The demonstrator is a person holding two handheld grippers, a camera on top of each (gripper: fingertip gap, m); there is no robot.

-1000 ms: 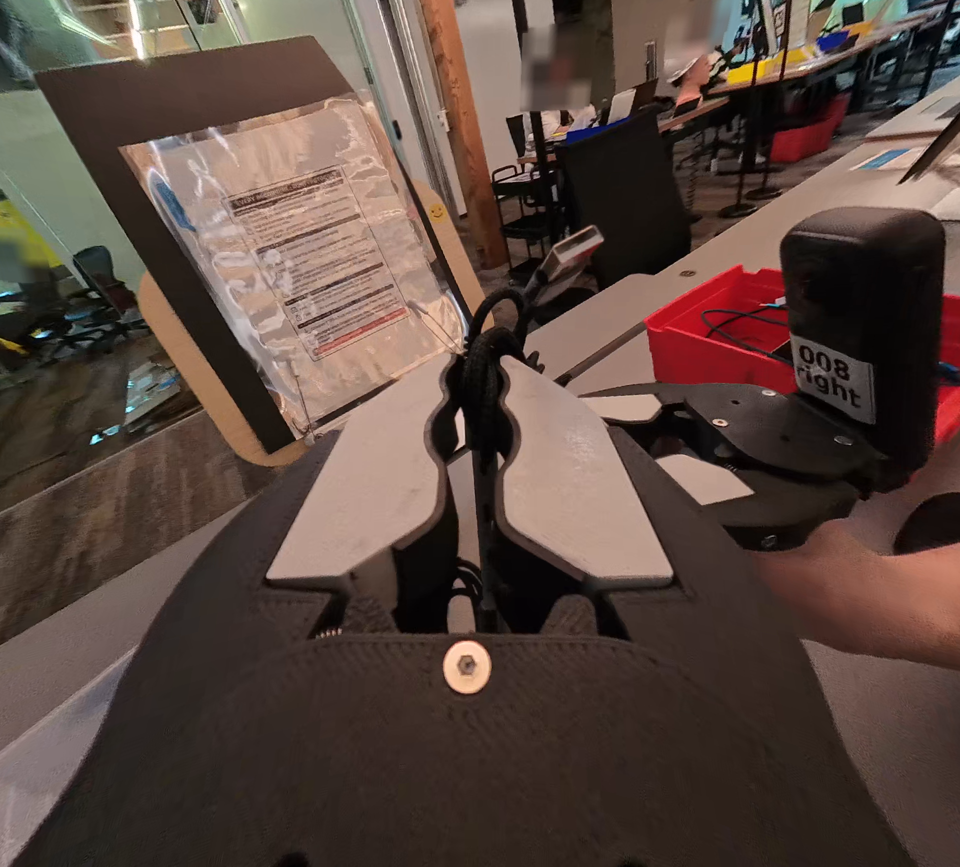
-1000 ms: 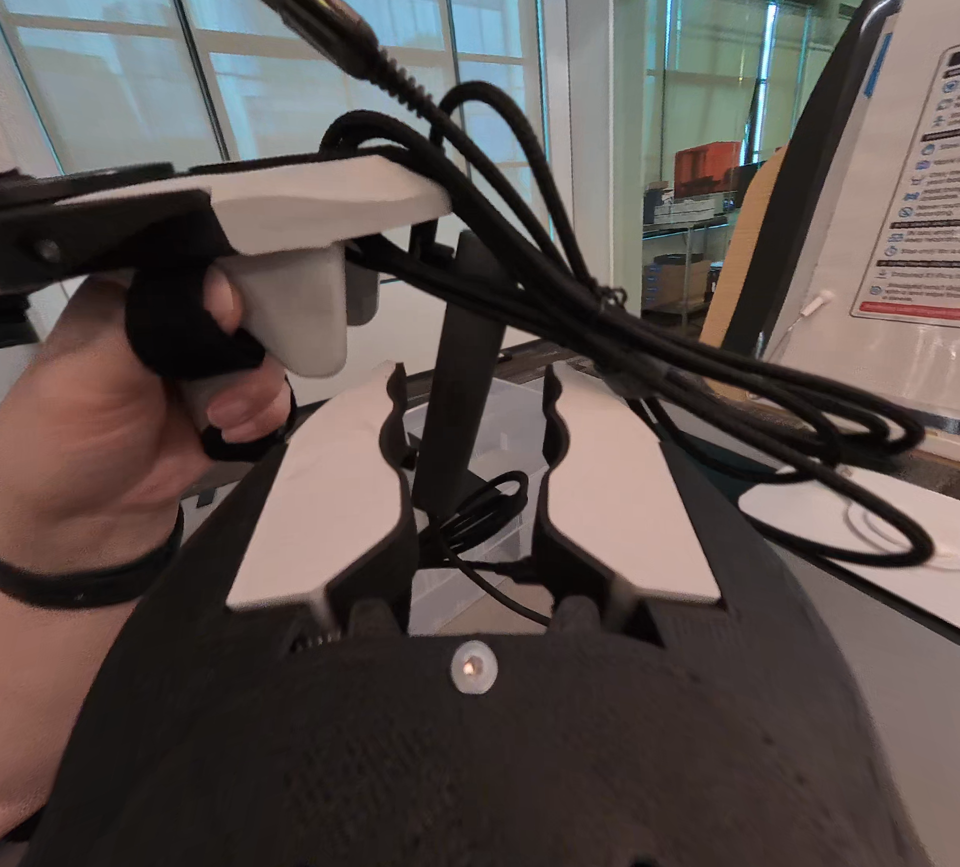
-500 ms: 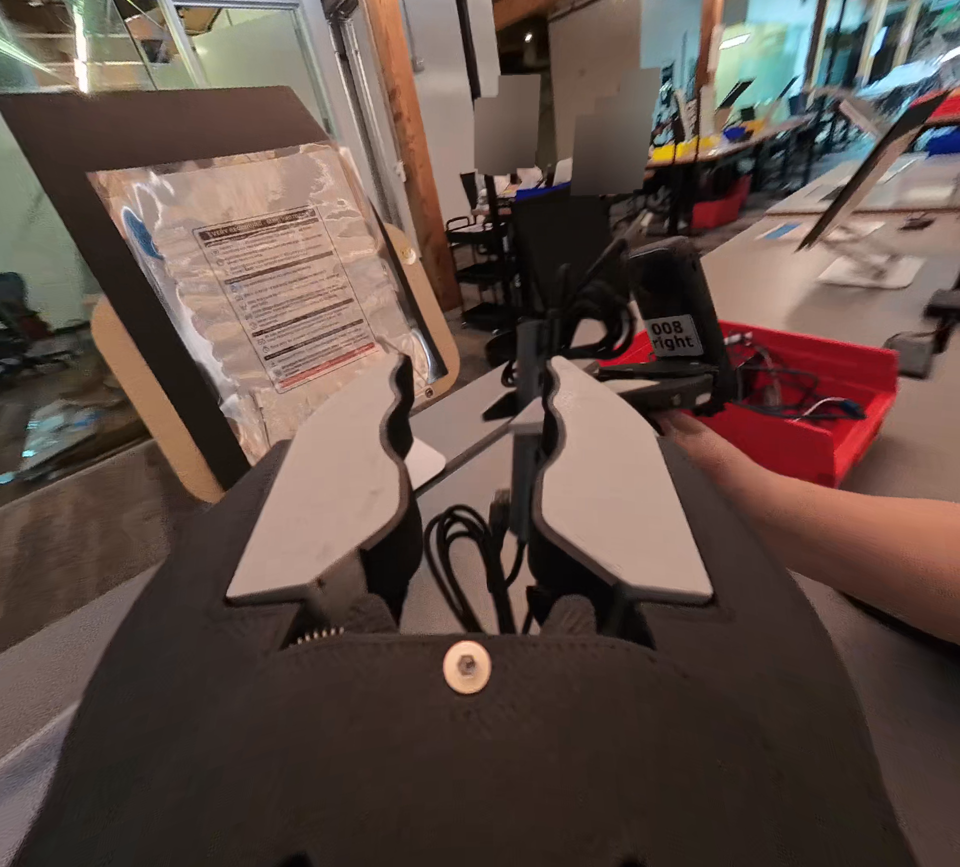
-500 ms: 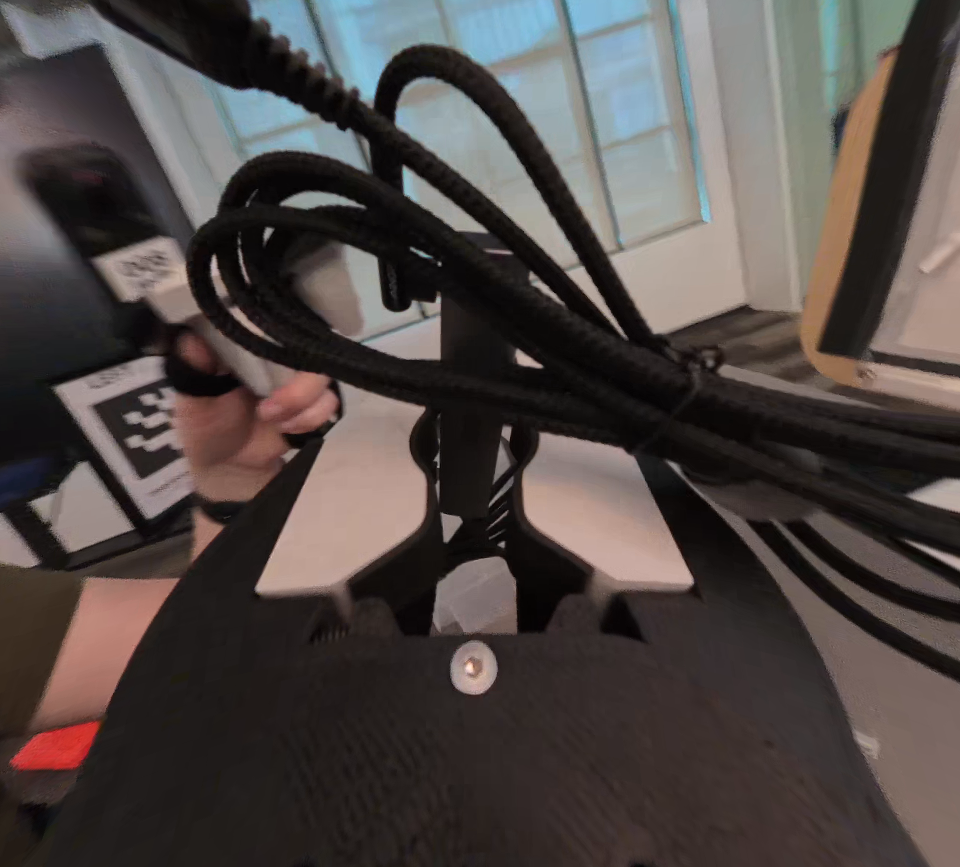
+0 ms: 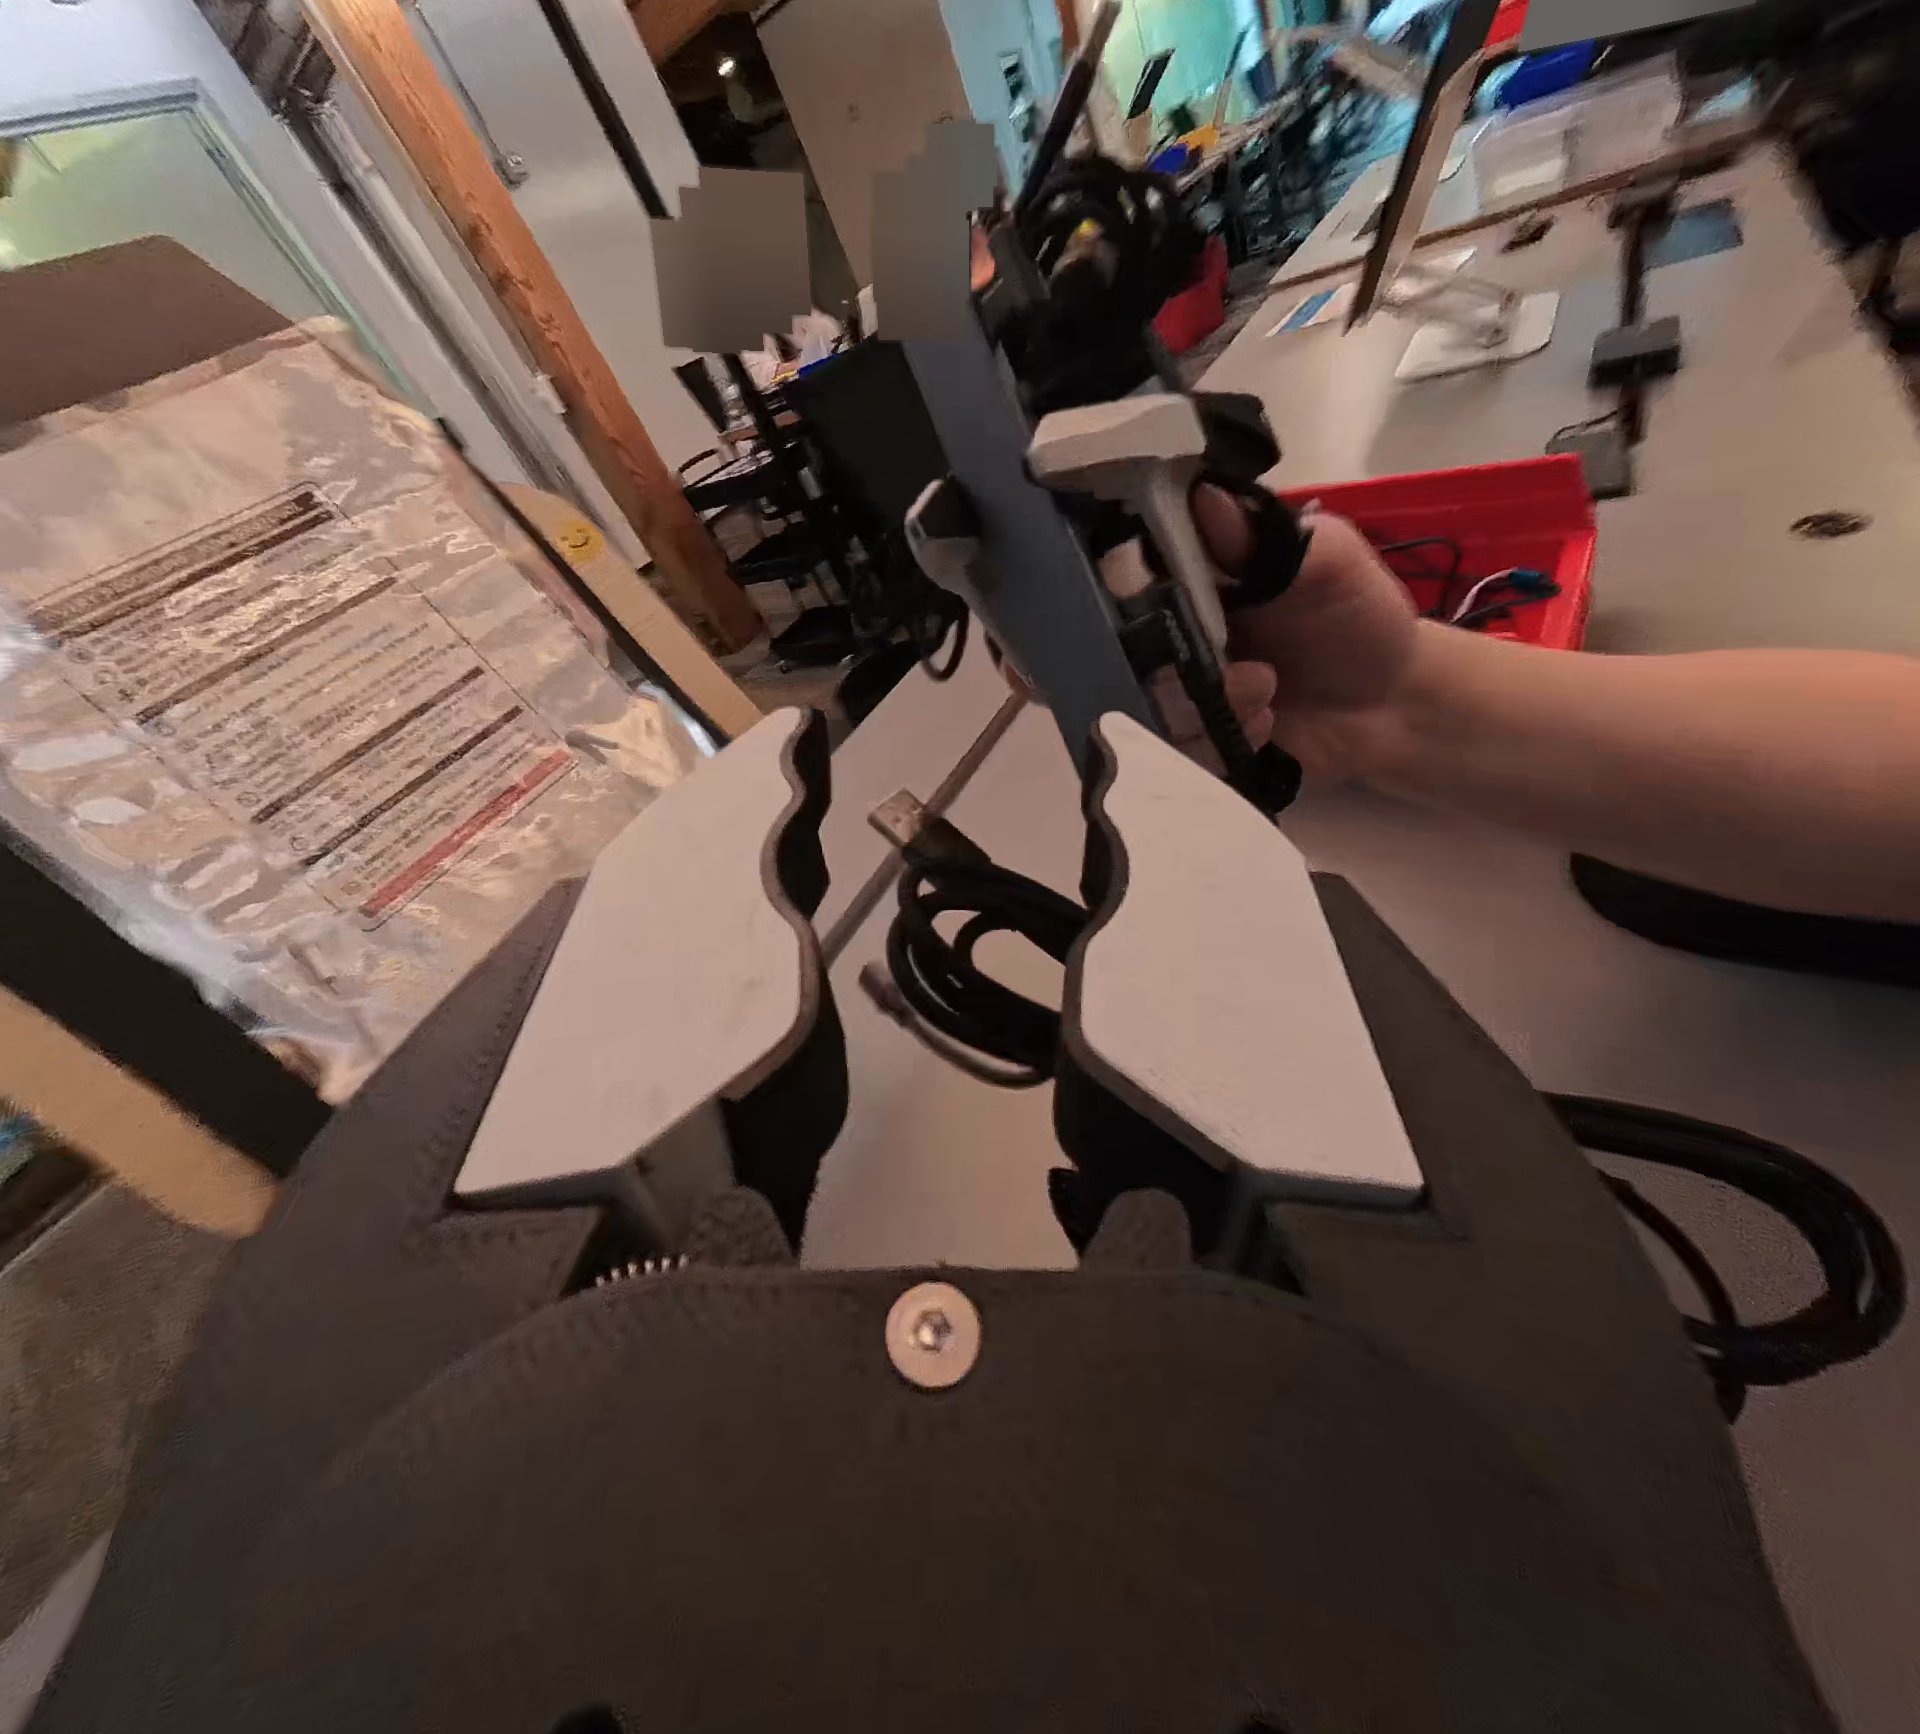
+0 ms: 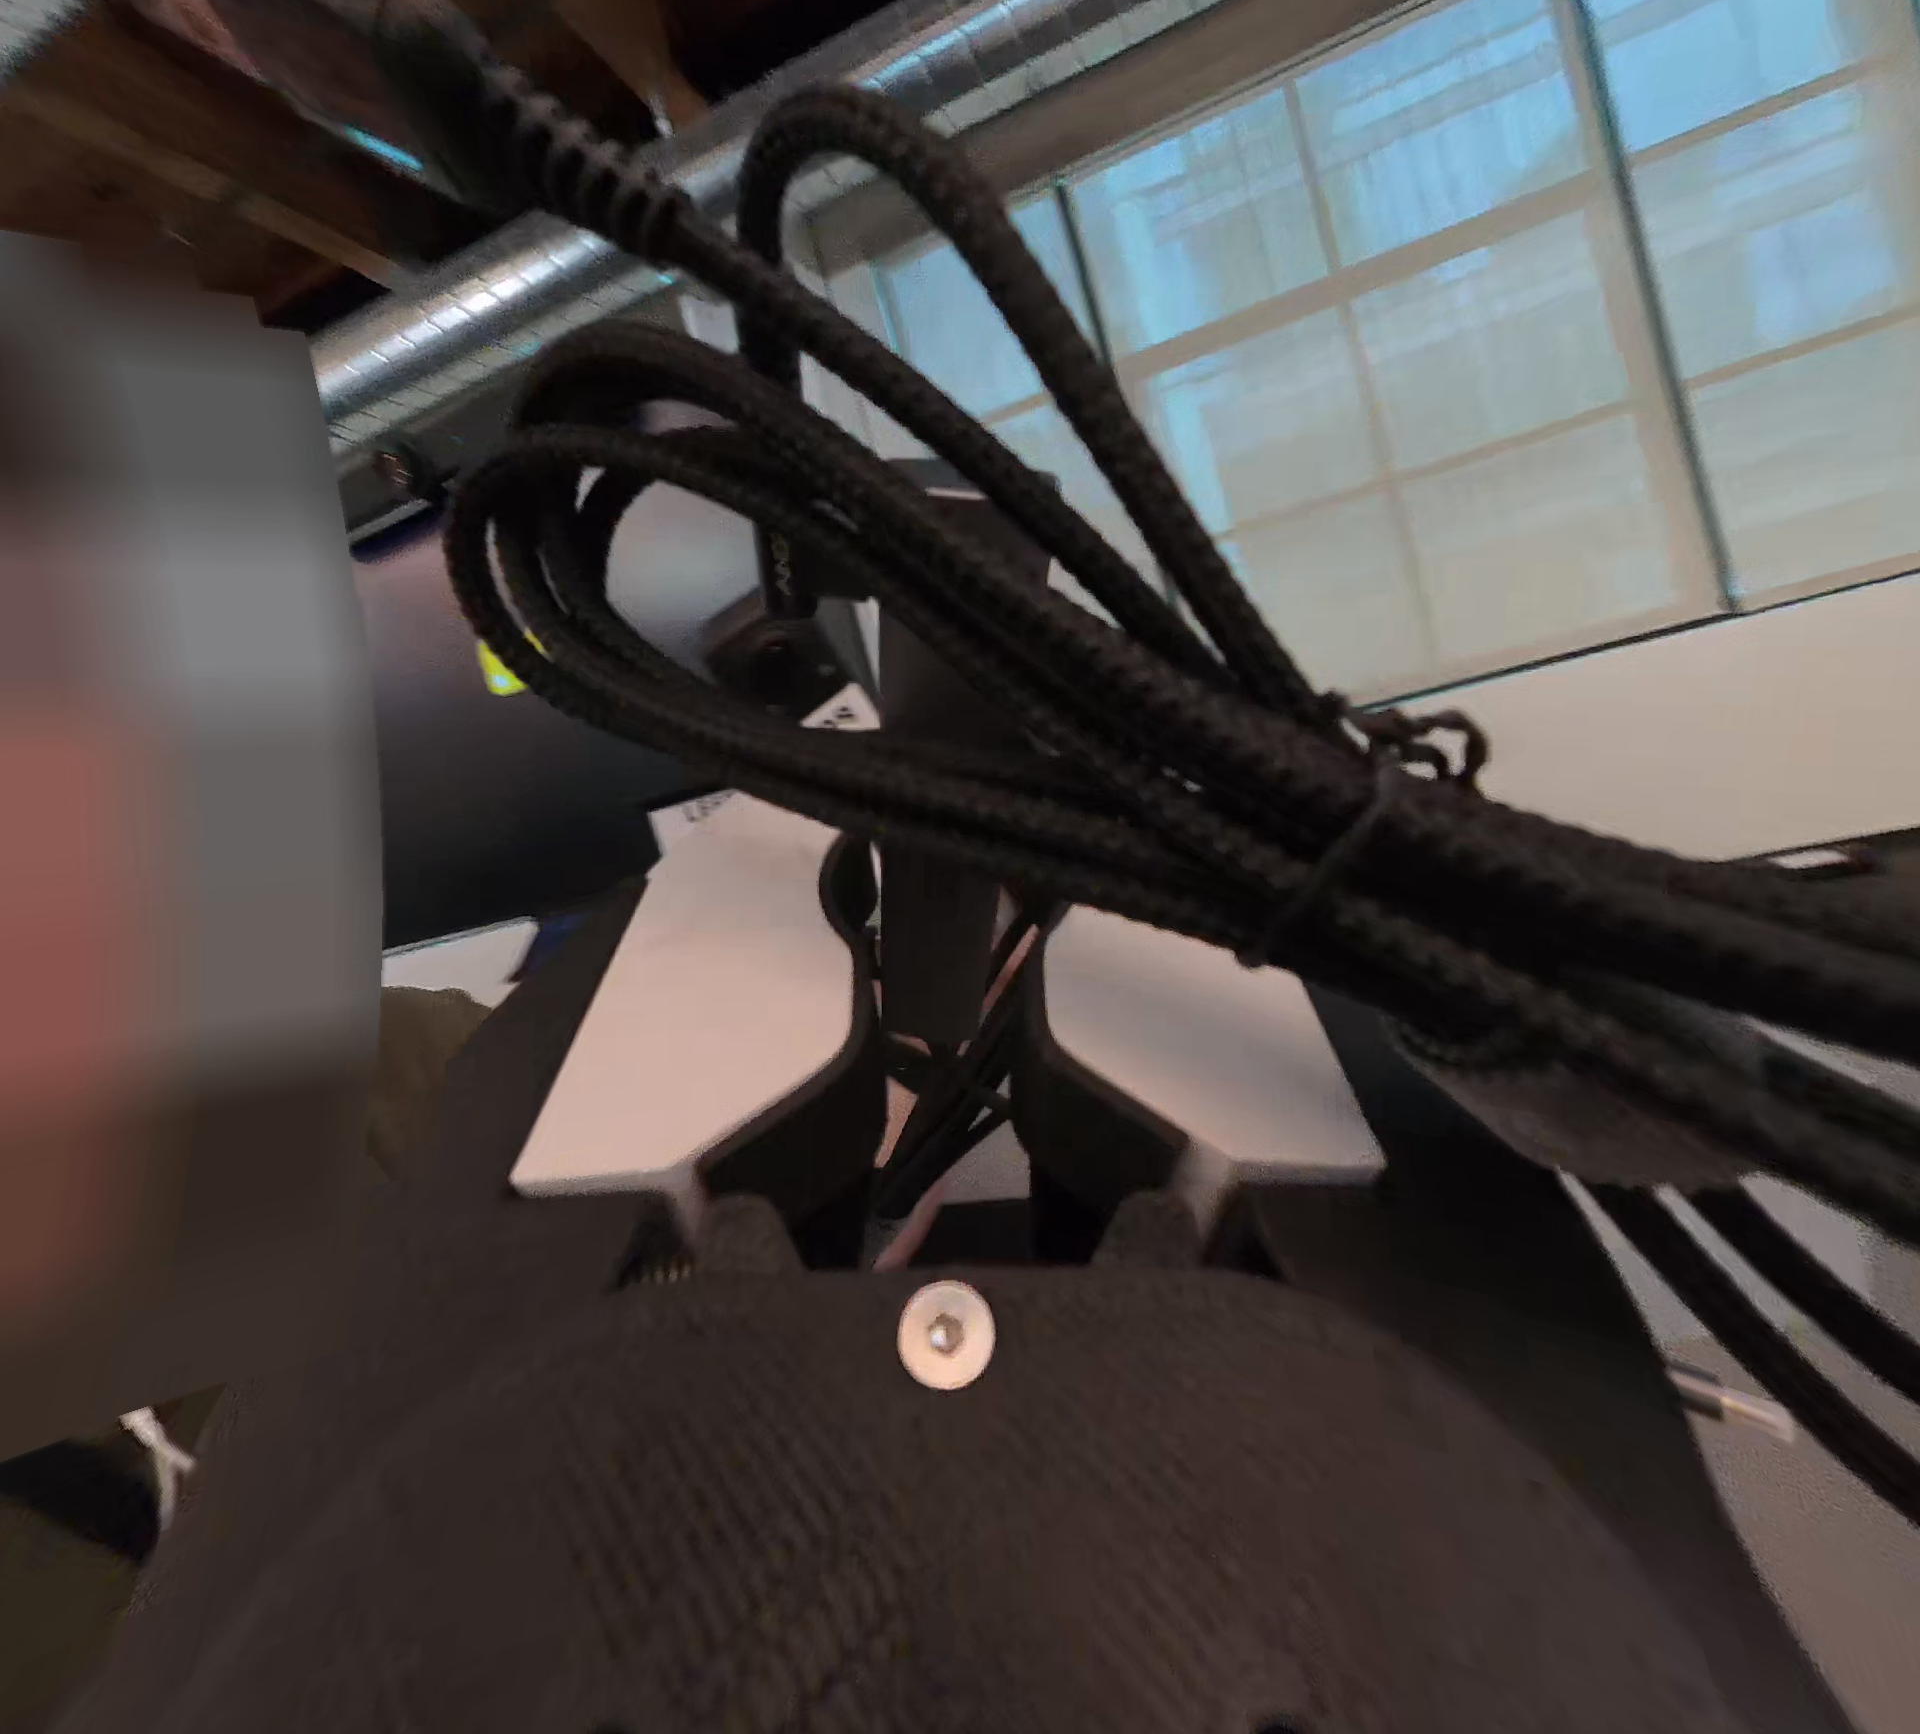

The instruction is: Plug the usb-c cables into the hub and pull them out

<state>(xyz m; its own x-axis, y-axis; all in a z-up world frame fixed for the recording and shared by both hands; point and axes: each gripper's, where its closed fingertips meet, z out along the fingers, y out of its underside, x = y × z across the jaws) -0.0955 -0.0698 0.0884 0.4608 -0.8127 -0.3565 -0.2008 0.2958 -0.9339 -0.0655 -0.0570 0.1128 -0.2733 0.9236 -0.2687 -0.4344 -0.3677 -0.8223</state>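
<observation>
My left gripper (image 5: 951,739) is open and empty, low over the grey table (image 5: 1455,957). A coiled black cable (image 5: 977,946) with a metal plug (image 5: 902,820) lies on the table between its fingers. My right gripper (image 6: 940,863) is shut on the hub (image 6: 935,936), a dark flat slab, and holds it raised and tilted. A tied bundle of black braided cable (image 6: 1039,697) lies across the hub's far end; how it is attached is hidden. In the left wrist view the right gripper (image 5: 1039,489), the hub (image 5: 1023,562) and the bundle (image 5: 1091,230) are held up by a hand.
A red bin (image 5: 1455,521) with wires stands behind the hand. A dark board with a plastic-covered sheet (image 5: 260,697) leans at the left. Another black cable loop (image 5: 1787,1269) lies on the table at my left gripper's right side. A dark monitor (image 6: 499,749) stands behind the hub. The left gripper's tips are roughly 5 centimetres from the right gripper's.
My left gripper opened, let go of the cable bundle and drew back. My right gripper closed on the hub and lifted it, tilting upward with the bundle across it.
</observation>
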